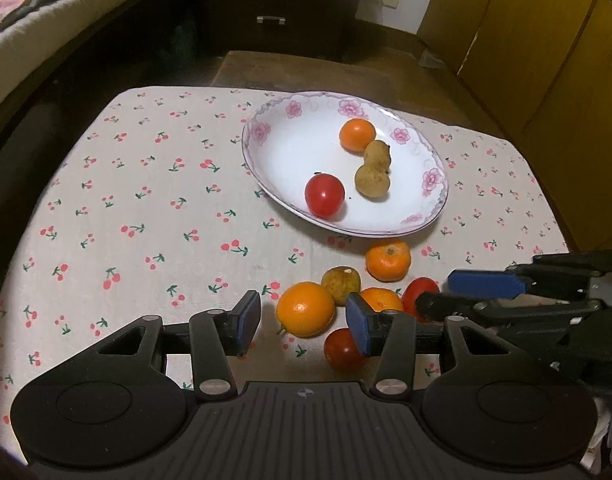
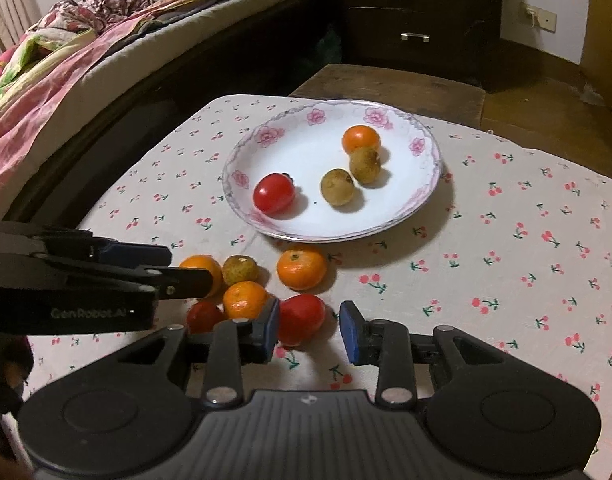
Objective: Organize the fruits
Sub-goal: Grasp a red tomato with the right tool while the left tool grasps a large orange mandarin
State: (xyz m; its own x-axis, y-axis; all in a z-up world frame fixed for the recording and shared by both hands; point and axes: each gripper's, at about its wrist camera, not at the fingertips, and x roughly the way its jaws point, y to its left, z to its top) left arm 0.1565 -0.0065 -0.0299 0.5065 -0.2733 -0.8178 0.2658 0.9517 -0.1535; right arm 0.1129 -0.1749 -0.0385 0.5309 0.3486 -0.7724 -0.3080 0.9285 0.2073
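A flowered white plate holds a red tomato, two brown fruits and a tangerine. In front of it several fruits lie clustered on the cherry-print cloth. My left gripper is open around a large orange, with both pads clear of it. My right gripper is open around a red tomato; its right pad stands apart from the fruit. Two tangerines, a brown fruit and another tomato lie beside them.
A bed with bedding runs along the left. A dark chest of drawers stands behind, with a wooden bench just beyond the table. Yellow cupboard doors are on the right. The cloth left of the plate is bare.
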